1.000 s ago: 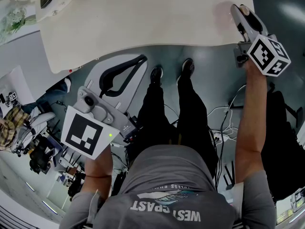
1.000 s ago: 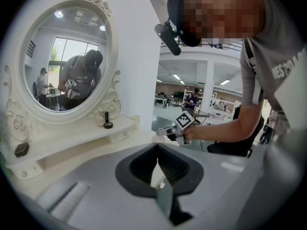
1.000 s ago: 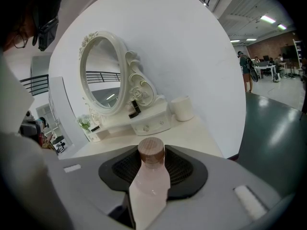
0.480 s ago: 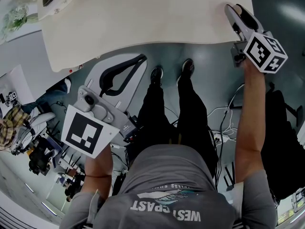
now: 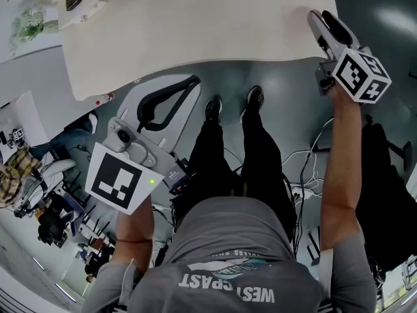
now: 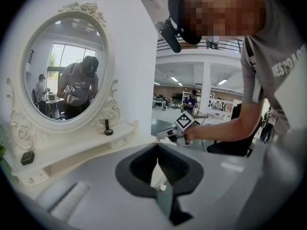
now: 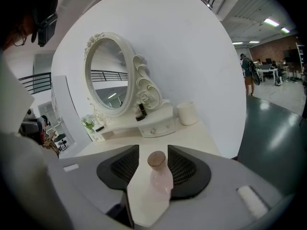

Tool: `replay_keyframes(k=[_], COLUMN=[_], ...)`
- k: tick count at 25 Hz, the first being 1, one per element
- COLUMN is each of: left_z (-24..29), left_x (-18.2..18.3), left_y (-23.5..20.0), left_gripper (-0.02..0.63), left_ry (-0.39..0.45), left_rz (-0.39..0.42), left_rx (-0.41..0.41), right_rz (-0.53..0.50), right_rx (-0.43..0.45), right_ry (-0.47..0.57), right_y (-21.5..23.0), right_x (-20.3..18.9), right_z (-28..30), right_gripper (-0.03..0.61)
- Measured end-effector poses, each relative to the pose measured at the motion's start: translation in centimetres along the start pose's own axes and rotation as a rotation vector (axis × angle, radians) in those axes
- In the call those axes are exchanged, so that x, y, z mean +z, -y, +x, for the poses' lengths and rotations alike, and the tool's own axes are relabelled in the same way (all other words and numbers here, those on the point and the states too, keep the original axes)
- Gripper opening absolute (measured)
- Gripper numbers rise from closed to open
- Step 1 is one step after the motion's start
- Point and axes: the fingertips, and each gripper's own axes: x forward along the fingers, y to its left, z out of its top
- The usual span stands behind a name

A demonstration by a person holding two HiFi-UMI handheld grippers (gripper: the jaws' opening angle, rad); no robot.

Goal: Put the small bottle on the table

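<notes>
A small pink bottle (image 7: 161, 178) with a round wooden cap stands upright on the cream table (image 7: 192, 133), near its right front corner. My right gripper (image 7: 153, 148) is open around it, with a clear gap on the bottle's left side. In the head view the right gripper (image 5: 321, 19) lies over the table (image 5: 195, 31) at that corner, and its fingers hide the bottle. My left gripper (image 5: 194, 81) hangs below the table's front edge, over the floor. In the left gripper view the left gripper (image 6: 158, 148) is shut with nothing in it.
An ornate white mirror (image 7: 108, 75) with a drawer shelf stands at the table's back. A small dark bottle (image 7: 140, 111) is on the shelf, a white cup (image 7: 187, 113) beside it and a small plant (image 7: 88, 123) to the left. The person's legs and cables are under the table.
The right gripper has shifted slightly left at the table corner and its jaws have spread apart. The left gripper has stayed where it was.
</notes>
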Motion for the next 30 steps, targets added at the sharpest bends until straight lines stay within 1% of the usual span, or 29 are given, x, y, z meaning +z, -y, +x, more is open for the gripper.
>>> replay_keyframes(k=[9, 16, 20, 24, 28, 30], left_z=[-1.7, -3.5, -4.7, -6.2, -8.3, -9.1], left_x=[2.9, 5.3, 6.8, 8.3, 10.0, 10.8], left_y=[0.6, 1.7, 2.2, 2.9, 4.6, 5.1], left_gripper=[0.003, 0.003, 0.003, 0.003, 0.003, 0.003], left_ry=[0.035, 0.065, 0.081, 0.102, 0.112, 0.122], left_rz=[0.040, 0.077, 0.090, 0.102, 0.100, 0.104], left_rx=[-0.002, 0.002, 0.002, -0.003, -0.008, -0.008], right_rz=[-0.038, -0.056, -0.066, -0.086, -0.084, -0.078], right_rx=[-0.029, -0.067, -0.091, -0.104, -0.088, -0.075], right_ry=[0.045, 0.083, 0.108, 0.137, 0.165, 0.185], right_y=[-1.5, -2.8, -4.0, -6.1, -9.2, -10.7], right_x=[3.1, 4.8, 6.0, 7.5, 9.1, 10.0], right_z=[-3.5, -7.5, -10.1, -13.3, -17.8, -19.8], right_gripper=[0.179, 0.143, 0.108, 0.057, 0.005, 0.002])
